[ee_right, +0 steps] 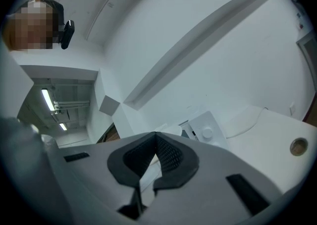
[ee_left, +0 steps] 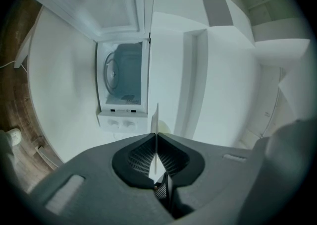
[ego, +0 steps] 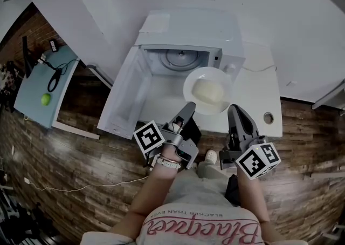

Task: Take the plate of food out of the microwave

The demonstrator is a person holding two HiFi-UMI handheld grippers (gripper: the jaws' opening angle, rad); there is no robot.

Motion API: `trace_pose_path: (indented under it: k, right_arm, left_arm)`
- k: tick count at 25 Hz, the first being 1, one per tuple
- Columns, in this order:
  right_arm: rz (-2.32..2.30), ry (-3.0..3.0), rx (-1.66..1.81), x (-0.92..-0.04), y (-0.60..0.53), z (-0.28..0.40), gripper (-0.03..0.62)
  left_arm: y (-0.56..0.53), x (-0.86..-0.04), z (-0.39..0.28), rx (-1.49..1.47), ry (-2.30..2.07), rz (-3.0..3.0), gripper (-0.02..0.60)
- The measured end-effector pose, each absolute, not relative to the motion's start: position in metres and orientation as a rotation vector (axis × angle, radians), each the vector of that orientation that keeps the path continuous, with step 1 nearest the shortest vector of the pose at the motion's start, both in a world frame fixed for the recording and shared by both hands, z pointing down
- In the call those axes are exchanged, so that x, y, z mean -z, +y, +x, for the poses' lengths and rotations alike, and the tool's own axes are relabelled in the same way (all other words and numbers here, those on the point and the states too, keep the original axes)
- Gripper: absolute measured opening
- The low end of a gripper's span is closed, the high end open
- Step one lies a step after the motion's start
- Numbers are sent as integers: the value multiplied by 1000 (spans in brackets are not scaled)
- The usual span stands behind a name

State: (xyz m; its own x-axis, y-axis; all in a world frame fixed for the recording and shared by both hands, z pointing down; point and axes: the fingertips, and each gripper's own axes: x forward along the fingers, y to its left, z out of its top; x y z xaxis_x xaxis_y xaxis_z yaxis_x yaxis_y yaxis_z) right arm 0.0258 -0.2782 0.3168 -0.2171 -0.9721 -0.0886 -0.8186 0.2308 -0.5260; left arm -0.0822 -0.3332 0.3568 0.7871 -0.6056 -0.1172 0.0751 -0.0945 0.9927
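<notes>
The white microwave stands on a white counter with its door swung open to the left. A white plate with pale food on it hangs just outside the cavity, in front of the control panel. My left gripper is shut on the plate's near-left rim. In the left gripper view the rim shows as a thin white edge clamped between the pads. My right gripper grips the near-right rim. In the right gripper view its jaws meet on a white edge of the plate.
The glass turntable lies bare inside the cavity. The counter has a round hole at its right. A light blue side table at far left carries a green ball and a cable. Wooden floor lies below.
</notes>
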Motion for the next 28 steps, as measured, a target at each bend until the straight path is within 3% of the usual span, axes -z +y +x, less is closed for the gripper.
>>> trace_pose_path:
  k: [9,28]
  right_arm:
    - [-1652,2149,485,-313,-270,22,12]
    - [-1854,2498,-1,-305,-284,11,12]
  left_arm:
    - [-327,-357,-82,617,-448,1579,15]
    - [-336,-352,-67,665,-495,1594,15]
